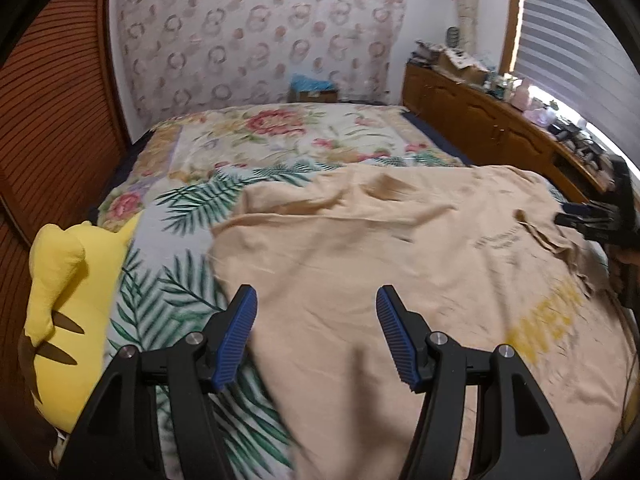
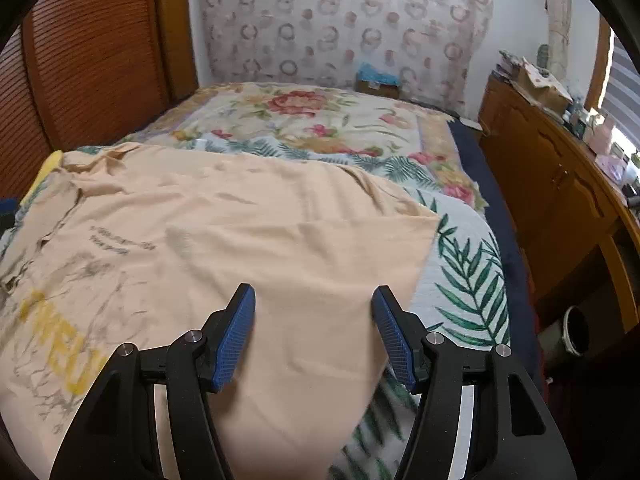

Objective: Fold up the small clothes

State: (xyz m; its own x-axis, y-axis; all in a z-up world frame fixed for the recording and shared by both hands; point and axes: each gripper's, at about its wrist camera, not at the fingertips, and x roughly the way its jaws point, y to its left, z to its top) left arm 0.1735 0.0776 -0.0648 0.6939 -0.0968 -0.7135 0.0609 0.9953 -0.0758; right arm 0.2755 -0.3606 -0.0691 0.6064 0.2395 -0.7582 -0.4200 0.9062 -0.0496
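The peach t-shirt (image 2: pixel 248 240) is spread flat across the near half of the bed (image 2: pixel 320 120), print side up, so it's ready for folding. Left gripper (image 1: pixel 316 312) and right gripper (image 2: pixel 314 308) both hover over it, jaws apart, holding nothing.

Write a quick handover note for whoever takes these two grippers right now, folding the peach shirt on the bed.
Left gripper: open, empty, over the shirt's left part.
Right gripper: open, empty, over the shirt's right edge.
Peach shirt: spread on the floral bedspread, yellow lettering up, wrinkled near the collar.
Yellow plush toy lies beside it on the left.
Done: shirt laid out.
Left: no finished fold shows; smooth it and fold it.
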